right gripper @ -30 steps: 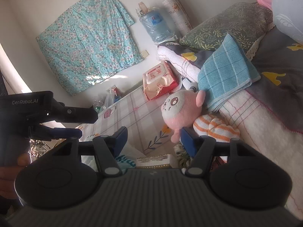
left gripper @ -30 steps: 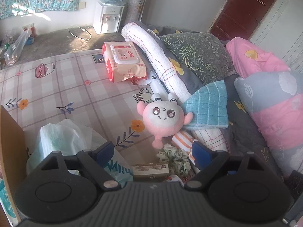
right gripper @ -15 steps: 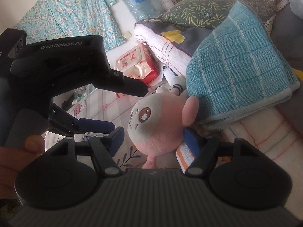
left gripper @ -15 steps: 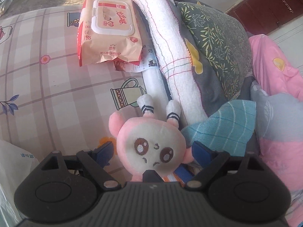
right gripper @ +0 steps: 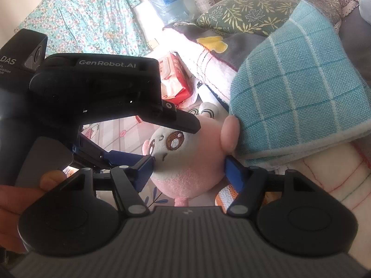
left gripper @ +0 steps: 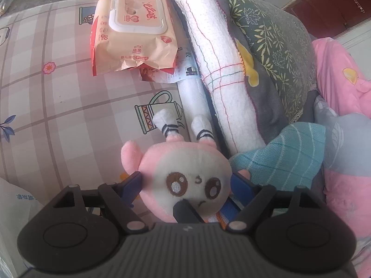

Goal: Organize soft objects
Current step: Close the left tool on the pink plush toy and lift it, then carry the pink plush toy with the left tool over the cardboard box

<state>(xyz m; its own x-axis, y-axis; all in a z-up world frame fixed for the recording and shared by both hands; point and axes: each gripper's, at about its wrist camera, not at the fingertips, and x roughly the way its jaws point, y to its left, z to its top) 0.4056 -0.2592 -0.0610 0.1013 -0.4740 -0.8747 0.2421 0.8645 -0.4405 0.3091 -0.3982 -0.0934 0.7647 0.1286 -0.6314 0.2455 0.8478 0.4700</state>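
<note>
While both of my grippers close in on it, the pink plush toy point(left gripper: 185, 173) sits between each pair of blue fingers, and I take it as the landmark for everything else. My left gripper point(left gripper: 185, 180) comes at the toy from above its face: the left finger pad point(left gripper: 133, 183) lies against the toy's cheek below the ear and the right one against the opposite cheek. Its jaws have just been narrowing; they stand wide, and I read the pads as touching the plush on both sides, though how firmly I cannot tell. My right gripper point(right gripper: 189, 166) meets the toy from the side, its fingers at the chin and the back of the head; its jaws too have just been narrowing, at a middling width with the plush filling the gap. A hand point(right gripper: 20, 199) holds the left gripper's handle at that view's left edge.

Below the toy an orange-and-white striped cloth point(right gripper: 228, 193) peeks out. Touching the toy's ear on the right lies a folded teal checked towel point(left gripper: 285, 157). Beyond the toy's two striped horns runs a rolled white towel point(left gripper: 218, 74) against a leaf-print pillow point(left gripper: 273, 39). Farther off, on the checked bedsheet point(left gripper: 58, 106), lies a pack of wet wipes point(left gripper: 132, 34). Farthest, in the right wrist view, a water bottle point(right gripper: 168, 2) stands beside a floral cloth point(right gripper: 92, 16).
</note>
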